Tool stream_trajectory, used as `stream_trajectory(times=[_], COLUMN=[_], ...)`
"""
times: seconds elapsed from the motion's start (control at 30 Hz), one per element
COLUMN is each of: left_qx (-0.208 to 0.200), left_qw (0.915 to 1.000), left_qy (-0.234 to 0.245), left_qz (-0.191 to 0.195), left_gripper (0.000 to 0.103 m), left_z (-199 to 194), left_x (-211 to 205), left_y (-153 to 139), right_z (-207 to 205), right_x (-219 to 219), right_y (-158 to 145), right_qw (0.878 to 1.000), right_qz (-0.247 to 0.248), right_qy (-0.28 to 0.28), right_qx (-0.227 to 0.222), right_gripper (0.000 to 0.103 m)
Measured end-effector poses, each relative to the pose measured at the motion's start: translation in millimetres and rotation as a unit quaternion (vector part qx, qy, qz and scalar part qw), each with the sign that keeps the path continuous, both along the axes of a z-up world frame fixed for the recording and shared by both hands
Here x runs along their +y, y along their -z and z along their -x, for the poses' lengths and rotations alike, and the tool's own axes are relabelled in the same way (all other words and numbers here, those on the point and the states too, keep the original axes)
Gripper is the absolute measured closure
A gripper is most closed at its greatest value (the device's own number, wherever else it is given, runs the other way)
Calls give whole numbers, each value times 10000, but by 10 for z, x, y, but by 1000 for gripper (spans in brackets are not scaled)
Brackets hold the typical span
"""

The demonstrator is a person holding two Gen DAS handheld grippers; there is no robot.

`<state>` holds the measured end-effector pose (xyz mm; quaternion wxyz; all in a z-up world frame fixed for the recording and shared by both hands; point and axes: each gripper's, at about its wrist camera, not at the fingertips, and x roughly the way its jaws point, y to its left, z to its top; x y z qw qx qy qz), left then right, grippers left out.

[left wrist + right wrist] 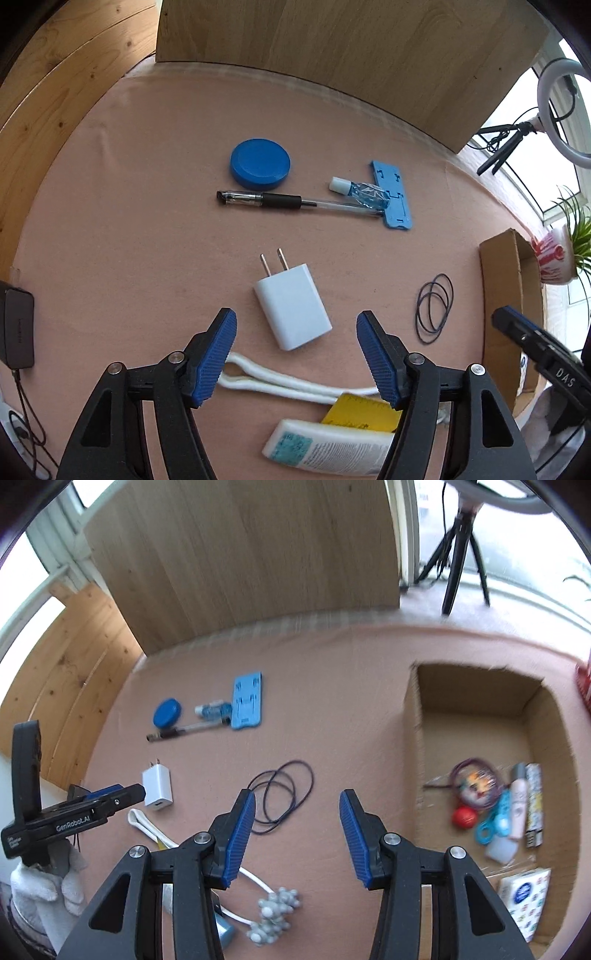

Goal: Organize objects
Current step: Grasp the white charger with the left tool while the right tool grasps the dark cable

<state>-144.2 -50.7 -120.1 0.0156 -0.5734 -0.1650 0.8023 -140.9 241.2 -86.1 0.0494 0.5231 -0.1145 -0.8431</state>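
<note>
My left gripper [295, 321] is open and points down over a white plug charger [291, 310]; its blue pads stand on either side without touching it. Beyond lie a blue round lid [260, 164], a pen [288, 202], a small white-capped bottle [354, 190] and a flat blue plastic piece [393, 195]. My right gripper [297, 797] is open and holds nothing, between thin black loops [280, 797] and a cardboard box [413, 738]. The box holds a red ball [464, 816], tubes and packets. The right wrist view is slightly blurred.
A white strap [280, 384], a yellow note [362, 411] and a white tube [325, 450] lie under my left gripper. A grey bead cluster [275, 912] lies near the right one. A wooden board [332, 55] closes the back. A black device [16, 328] sits at the left edge.
</note>
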Motion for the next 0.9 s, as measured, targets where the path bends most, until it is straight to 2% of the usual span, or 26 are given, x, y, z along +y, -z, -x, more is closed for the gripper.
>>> stream_trajectory(times=[0.23,0.33,0.37,0.5,0.6,0.73,0.77,0.83,0.9], left_qx=[-171,-110,-102,57,205,259,258,257,250], left_qw=[9998,9996,9996,9992,9993,9991,9992,9994,9994], left_qy=[57,177,185,212,241,284,269,241,221], left_qz=[3,174,197,320,183,167,129,75,46], left_gripper=[31,34,38,63,63,63,63,63,63], left_z=[181,199,200,181,151,144,133,97,90], left_x=[173,268,286,309,233,216,204,181,185], left_y=[172,208,228,246,253,260,259,273,271], right_z=[217,284,298,377,416,424,419,397,378], right_x=[20,37,27,-48,-110,-292,-326,-399,-421], right_y=[378,485,503,587,623,626,629,630,624], right_qw=[9959,9939,9939,9932,9927,9922,9918,9904,9906], right_qz=[304,312,264,-125,-220,-666,-773,-1027,-1048], right_qy=[386,511,509,460,389,122,77,-23,-95], right_qx=[-758,-930,-947,-1063,-1116,-1050,-1018,-929,-870], right_gripper=[59,59,59,59,59,59,61,74,94])
